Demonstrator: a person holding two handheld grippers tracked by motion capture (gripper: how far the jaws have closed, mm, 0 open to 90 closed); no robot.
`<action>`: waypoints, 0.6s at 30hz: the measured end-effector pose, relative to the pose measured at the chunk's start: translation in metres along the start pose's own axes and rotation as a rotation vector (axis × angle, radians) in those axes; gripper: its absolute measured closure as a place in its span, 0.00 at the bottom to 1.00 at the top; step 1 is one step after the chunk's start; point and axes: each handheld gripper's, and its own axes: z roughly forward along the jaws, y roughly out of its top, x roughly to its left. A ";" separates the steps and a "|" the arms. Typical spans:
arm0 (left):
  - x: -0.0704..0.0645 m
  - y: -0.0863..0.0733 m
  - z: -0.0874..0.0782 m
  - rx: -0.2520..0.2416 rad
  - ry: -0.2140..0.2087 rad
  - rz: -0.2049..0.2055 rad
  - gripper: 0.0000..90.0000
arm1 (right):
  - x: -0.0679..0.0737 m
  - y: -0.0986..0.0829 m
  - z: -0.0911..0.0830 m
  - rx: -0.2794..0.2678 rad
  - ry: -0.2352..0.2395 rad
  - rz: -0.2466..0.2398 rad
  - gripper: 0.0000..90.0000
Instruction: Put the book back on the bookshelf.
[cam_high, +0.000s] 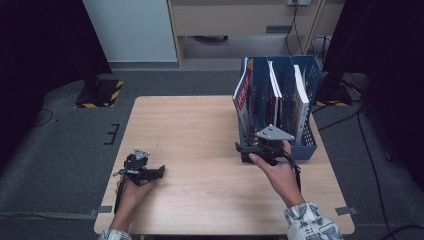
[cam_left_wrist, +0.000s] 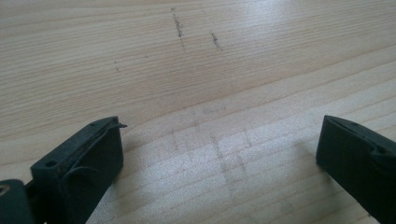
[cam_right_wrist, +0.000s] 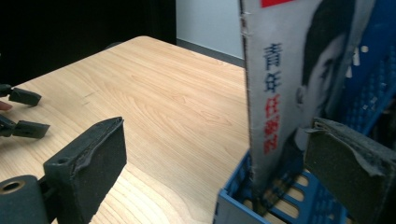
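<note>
A blue file rack (cam_high: 306, 149) stands at the table's right side. A magazine (cam_high: 243, 96) with red and blue print leans in its leftmost slot. My right gripper (cam_high: 245, 150) is at the rack's front left corner, open. In the right gripper view the magazine (cam_right_wrist: 280, 93) stands upright in the rack (cam_right_wrist: 233, 207) between the spread jaws of that gripper (cam_right_wrist: 215, 140), nearer the right one and touching neither. My left gripper (cam_high: 161, 171) rests low over the wooden table (cam_high: 190, 125) near its front left, open (cam_left_wrist: 219, 140) above bare wood with nothing between its jaws.
Two more magazines (cam_high: 274, 95) (cam_high: 301, 100) stand in the rack's other slots. The table top (cam_left_wrist: 196, 60) shows faint pencil marks and scuffs. Dark curtains flank the scene, and cables run over the grey floor at the right (cam_high: 372, 150).
</note>
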 end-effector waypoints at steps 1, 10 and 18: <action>0.000 0.000 0.000 0.000 0.000 0.000 0.00 | 0.001 0.001 0.002 0.001 0.001 -0.004 0.07; 0.000 0.000 0.000 0.000 0.000 0.000 0.00 | 0.016 0.003 0.018 0.019 0.023 -0.035 0.07; 0.000 0.000 0.000 0.001 0.000 0.000 0.00 | 0.029 0.003 0.032 0.036 0.048 -0.057 0.07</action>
